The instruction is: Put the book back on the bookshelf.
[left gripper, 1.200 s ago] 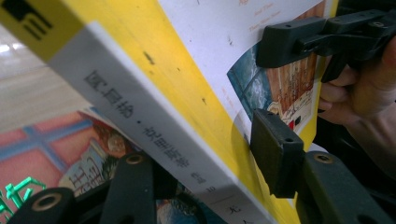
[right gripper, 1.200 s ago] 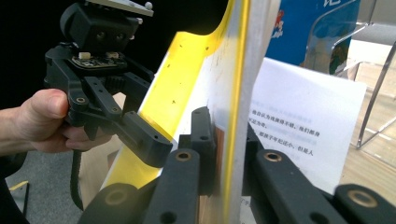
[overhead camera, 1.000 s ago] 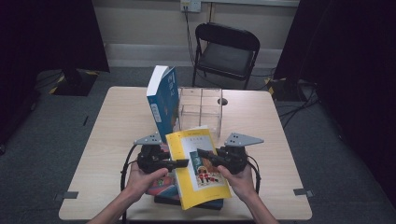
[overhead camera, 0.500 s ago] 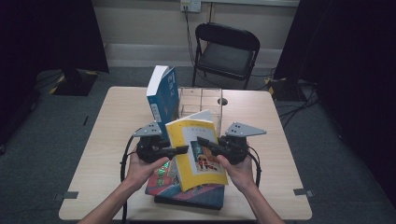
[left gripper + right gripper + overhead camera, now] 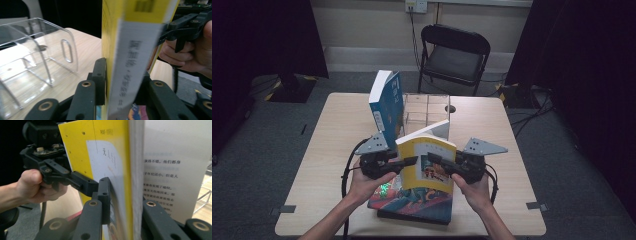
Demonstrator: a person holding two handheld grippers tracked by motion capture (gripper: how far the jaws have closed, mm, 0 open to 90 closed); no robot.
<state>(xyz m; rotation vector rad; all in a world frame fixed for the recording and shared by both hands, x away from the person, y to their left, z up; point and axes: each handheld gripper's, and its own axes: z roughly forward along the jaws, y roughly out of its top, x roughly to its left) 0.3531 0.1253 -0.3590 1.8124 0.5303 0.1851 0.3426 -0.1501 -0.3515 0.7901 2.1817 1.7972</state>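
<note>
Where it lay flat, both hand-held grippers (image 5: 422,161) now clamp the yellow book (image 5: 428,162) upright

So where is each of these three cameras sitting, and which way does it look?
High view: above the person's side, looking down at the table; forearms and both grippers clamp the yellow book.
Left gripper view: rides the left gripper, along its jaws at the book's spine, clear rack behind.
Right gripper view: rides the right gripper, facing the cover.
Both gripper views share the book and the opposite hand.
</note>
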